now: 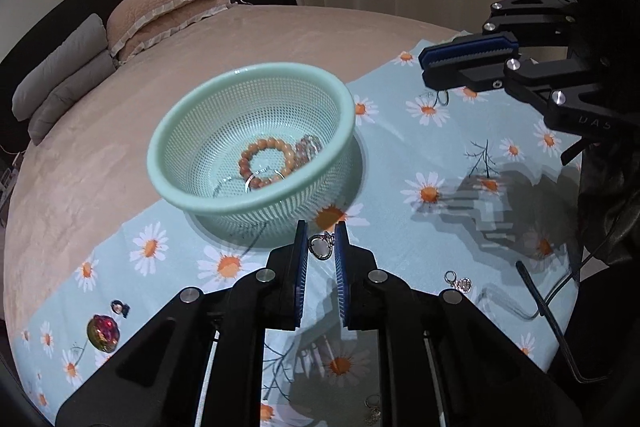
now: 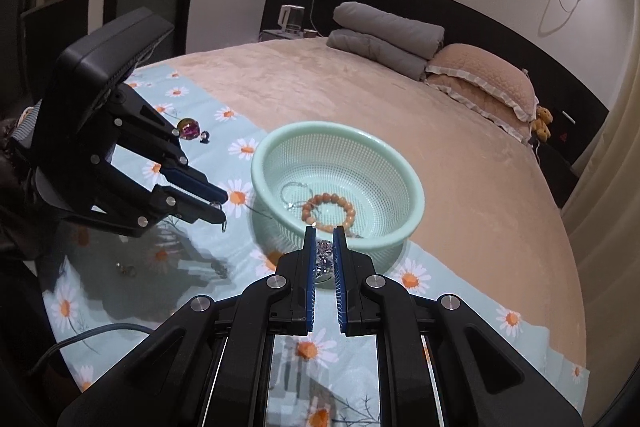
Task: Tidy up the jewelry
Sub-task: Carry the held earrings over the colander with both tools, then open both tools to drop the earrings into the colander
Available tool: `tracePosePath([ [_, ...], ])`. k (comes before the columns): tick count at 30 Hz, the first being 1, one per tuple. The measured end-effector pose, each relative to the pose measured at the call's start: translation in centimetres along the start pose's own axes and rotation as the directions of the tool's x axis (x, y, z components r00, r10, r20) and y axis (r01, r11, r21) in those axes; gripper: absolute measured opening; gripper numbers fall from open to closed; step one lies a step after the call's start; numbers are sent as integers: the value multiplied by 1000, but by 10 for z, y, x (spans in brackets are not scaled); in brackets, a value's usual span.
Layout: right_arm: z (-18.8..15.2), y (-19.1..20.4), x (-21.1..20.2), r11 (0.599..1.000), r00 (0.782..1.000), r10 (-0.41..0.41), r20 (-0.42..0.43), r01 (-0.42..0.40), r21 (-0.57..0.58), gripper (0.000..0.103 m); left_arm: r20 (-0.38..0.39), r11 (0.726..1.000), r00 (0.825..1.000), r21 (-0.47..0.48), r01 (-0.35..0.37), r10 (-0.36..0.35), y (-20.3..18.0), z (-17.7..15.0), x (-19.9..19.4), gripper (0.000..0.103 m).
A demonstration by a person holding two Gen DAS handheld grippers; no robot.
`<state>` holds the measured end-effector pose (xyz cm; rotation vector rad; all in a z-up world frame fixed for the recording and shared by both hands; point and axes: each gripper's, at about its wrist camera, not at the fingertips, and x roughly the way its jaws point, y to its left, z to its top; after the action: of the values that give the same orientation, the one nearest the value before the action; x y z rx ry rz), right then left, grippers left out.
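A mint green mesh basket (image 1: 188, 131) (image 2: 404, 163) stands on the daisy-print cloth (image 1: 400, 227) and holds a brown bead bracelet (image 1: 264, 159) (image 2: 330, 207) and a thin silver chain (image 2: 294, 193). My left gripper (image 1: 321, 241) (image 2: 219, 206) is shut on a small silver pendant (image 1: 320, 247), just in front of the basket's near wall. My right gripper (image 2: 323, 247) (image 1: 426, 67) is shut on a sparkly silver bracelet (image 2: 324, 259), above the basket's near rim.
A colourful round brooch (image 1: 103, 333) (image 2: 189, 129) and a small dark charm (image 1: 120, 307) lie at the cloth's left. A ring and small pendant (image 1: 458, 281) lie to the right. Pillows (image 1: 168, 11) and folded grey bedding (image 1: 60, 79) sit at the bed's head.
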<state>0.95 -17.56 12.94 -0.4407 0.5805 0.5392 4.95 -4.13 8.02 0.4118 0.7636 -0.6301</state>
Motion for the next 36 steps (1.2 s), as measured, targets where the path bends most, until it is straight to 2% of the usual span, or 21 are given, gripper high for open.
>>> tracePosePath([
  [6,23,-14,19,1000,1000,9,-1,-9,-8,8,54,999,998,19,-37,36,21,37,-12,14],
  [10,32,-23,33,999,1000,26,1,-26,20,8,47,1000,999,12,-29,28,31,51,-1,14],
  [14,32,-32,59,996,998,60,-26,-58,70,8,14,999,1000,-42,3,-2,44,47,24,14],
  [18,21,-37,93,990,994,65,-85,-53,130,9,-35,992,999,-124,14,-18,60,33,49,14],
  [20,12,-34,98,986,992,94,-84,-81,147,10,-30,991,999,-132,20,-24,59,29,51,14],
  [22,6,-32,99,986,993,89,-72,-78,149,10,-22,993,1000,-122,10,-13,56,27,50,15],
  [23,5,-33,98,985,994,83,-66,-71,156,11,-17,993,1000,-120,-2,0,56,26,49,29],
  [24,4,-35,96,983,995,75,-61,-63,171,18,-11,992,1000,-125,-17,15,56,25,47,62],
  [25,3,-37,93,982,997,55,-50,-45,186,25,2,991,1000,-133,-29,29,56,24,43,76],
  [26,3,-42,90,979,999,35,-32,-28,202,44,17,990,999,-138,-29,32,57,23,38,88],
  [27,1,-46,86,976,1000,24,-16,-20,216,55,28,990,999,-138,-21,25,57,21,34,88],
  [29,-1,-51,81,970,1000,14,-3,-13,243,58,33,991,999,-127,-38,42,54,18,29,92],
  [30,-2,-53,80,968,1000,6,-4,-5,252,66,28,991,998,-121,-60,64,53,17,29,97],
  [31,-3,-53,80,967,1000,-10,-5,11,254,72,24,990,997,-117,-76,80,52,16,29,97],
  [32,-4,-54,80,967,1000,-29,-7,30,252,83,19,990,996,-114,-85,87,52,15,31,97],
  [33,-4,-54,81,969,999,-44,-12,46,245,86,12,989,995,-110,-94,96,51,13,33,97],
  [36,-6,-54,84,970,998,-62,-23,65,235,86,-16,986,989,-80,-149,149,46,9,40,97],
])
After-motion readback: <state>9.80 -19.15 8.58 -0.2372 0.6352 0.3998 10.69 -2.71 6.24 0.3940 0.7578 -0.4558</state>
